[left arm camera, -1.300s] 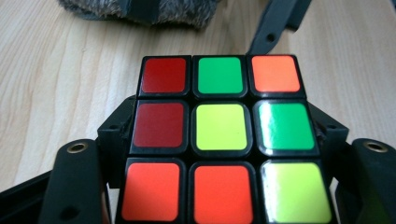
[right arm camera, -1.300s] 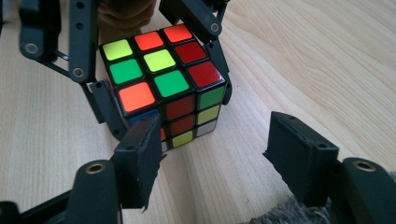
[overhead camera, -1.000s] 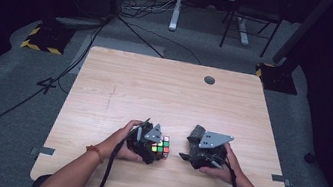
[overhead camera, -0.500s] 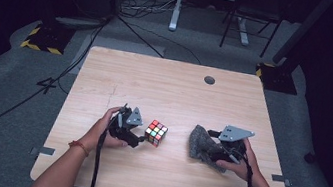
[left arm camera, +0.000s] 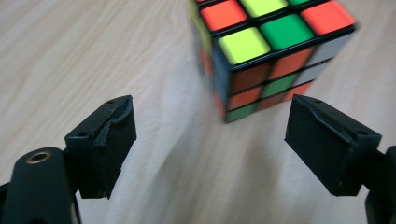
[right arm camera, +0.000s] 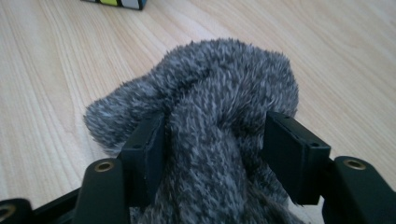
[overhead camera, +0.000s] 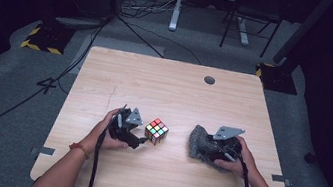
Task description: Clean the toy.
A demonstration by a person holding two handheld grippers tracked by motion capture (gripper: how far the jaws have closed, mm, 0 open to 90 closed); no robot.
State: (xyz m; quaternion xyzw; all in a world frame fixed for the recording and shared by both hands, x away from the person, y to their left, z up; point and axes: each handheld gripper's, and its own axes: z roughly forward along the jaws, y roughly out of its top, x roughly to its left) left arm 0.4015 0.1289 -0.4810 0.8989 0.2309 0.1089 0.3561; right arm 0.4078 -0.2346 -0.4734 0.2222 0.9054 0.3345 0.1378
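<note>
Pale wood grain runs under everything in the high view, where the puzzle cube [overhead camera: 156, 131] sits on the table [overhead camera: 165, 88] near its front edge, just beside the left gripper [overhead camera: 139, 140], while the right gripper [overhead camera: 198, 151], well apart from the cube, holds a grey fuzzy cloth [overhead camera: 197, 140]. A second ago both grippers crowded the cube; they have since drawn apart, the cloth carried off to the right. In the left gripper view the jaws stand wide apart with the cube ahead of them, untouched; a clean regrasp would probably mean squaring the pads to opposite faces. In the right gripper view the jaws are clamped on a thick fold of cloth.
</note>
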